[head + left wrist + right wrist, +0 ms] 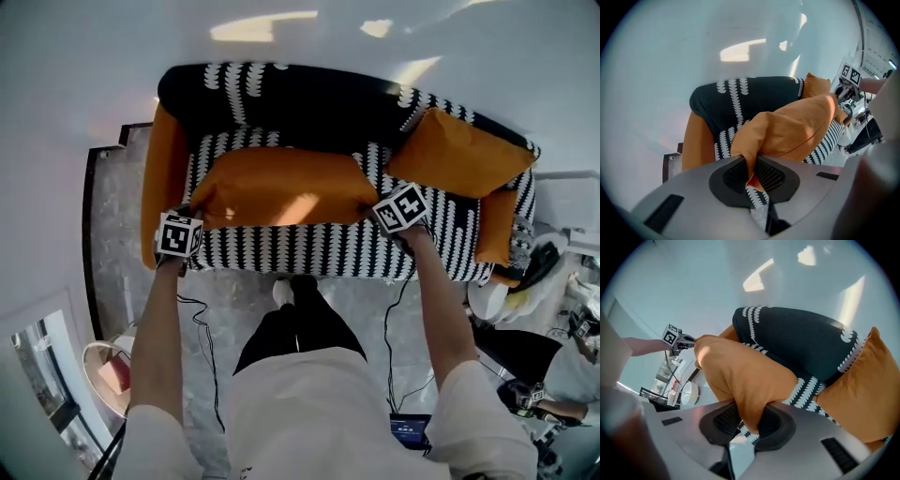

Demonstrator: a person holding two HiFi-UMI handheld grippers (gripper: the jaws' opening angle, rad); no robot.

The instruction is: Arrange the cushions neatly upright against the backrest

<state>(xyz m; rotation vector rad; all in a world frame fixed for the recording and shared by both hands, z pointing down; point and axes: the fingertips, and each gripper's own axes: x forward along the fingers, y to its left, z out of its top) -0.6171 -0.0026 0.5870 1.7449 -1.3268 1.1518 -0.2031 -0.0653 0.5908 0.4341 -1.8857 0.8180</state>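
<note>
We found the backrest (281, 103) bare at its left and middle. A second cushion (459, 155) filled the right corner. The left armrest (162, 187) and right armrest (495, 225) walled the ends.

The head view looks steeply down from above the front edge of the sofa (281, 108), facing its backrest (309, 112), far enough off to take in the whole sofa. The left gripper view sits low and close at the sofa's left front, looking across the seat toward the right end. The right gripper view sits close at the seat front further right, looking back leftward. All three share the long orange cushion (281, 187) and the backrest. The left gripper view also shows the right gripper (841, 93), and the right gripper view the left gripper (688, 341).
</note>
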